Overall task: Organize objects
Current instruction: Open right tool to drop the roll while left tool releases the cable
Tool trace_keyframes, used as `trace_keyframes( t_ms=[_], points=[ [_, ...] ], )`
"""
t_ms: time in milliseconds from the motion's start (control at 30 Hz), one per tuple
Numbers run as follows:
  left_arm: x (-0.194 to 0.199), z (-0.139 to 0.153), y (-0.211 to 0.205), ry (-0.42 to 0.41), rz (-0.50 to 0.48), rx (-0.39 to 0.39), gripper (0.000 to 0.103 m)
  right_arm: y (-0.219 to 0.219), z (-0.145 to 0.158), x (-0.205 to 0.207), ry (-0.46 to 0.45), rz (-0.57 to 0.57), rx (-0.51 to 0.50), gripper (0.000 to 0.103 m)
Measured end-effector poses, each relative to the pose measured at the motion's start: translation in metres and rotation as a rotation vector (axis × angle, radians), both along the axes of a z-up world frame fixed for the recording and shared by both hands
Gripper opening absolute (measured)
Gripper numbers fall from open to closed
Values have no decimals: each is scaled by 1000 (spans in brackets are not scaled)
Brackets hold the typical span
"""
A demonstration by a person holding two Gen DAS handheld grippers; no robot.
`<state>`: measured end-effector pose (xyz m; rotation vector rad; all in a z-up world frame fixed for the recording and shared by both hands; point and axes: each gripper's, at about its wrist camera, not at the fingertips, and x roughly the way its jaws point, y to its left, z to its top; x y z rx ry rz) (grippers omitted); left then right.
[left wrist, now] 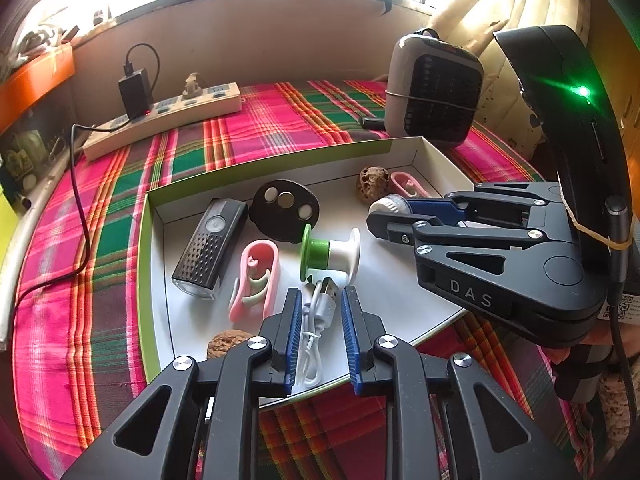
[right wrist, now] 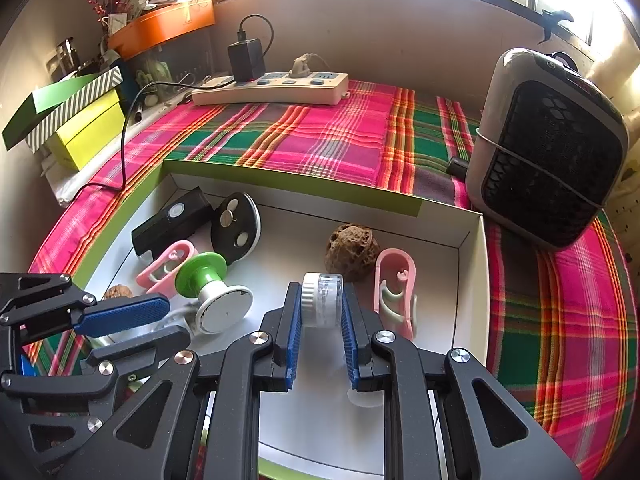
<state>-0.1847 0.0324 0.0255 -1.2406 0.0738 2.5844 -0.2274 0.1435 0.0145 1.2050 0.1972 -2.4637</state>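
Box point(left wrist: 272, 160) is your reference: a shallow white tray with a green rim, lying on the plaid cloth point(left wrist: 280, 120).

Left gripper point(left wrist: 320, 292): note that it points down over the box's near edge. Its blue pads are drawn close and pinch a coiled white USB cable point(left wrist: 316, 320), whose plug juts out past the fingertips over the box floor.

Right gripper point(right wrist: 321, 286): note that it hangs above the right half of the box. Its pads clamp a small clear jar point(right wrist: 322, 300) with a ribbed white lid (the jar lies on its side between the pads, clear of the box floor).

Contents inside the box:
- a black lamp point(left wrist: 208, 248) near the left wall;
- a black disc point(left wrist: 284, 210) with three metal studs, just beside the lamp;
- a green and white spool point(left wrist: 328, 254) at the centre;
- a pink clip point(left wrist: 256, 276) between lamp and spool;
- a second pink clip point(right wrist: 394, 288) and a walnut point(right wrist: 352, 252) towards the far right corner;
- another walnut point(left wrist: 226, 342) at the near left edge.

Beyond the box's far wall you see a power strip point(left wrist: 168, 116) and a grey heater point(left wrist: 434, 92).
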Motion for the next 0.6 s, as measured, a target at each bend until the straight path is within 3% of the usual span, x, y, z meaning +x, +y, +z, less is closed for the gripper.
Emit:
trace_keyframes(
  t_ms=[433, 600],
  points=[
    [-1, -1, -3, -5, 13, 2, 25, 0, -1, 0, 0, -11, 8, 20],
    [-2, 0, -3, -7, 16, 3, 26, 1, -2, 0, -2, -16, 5, 33]
  ],
)
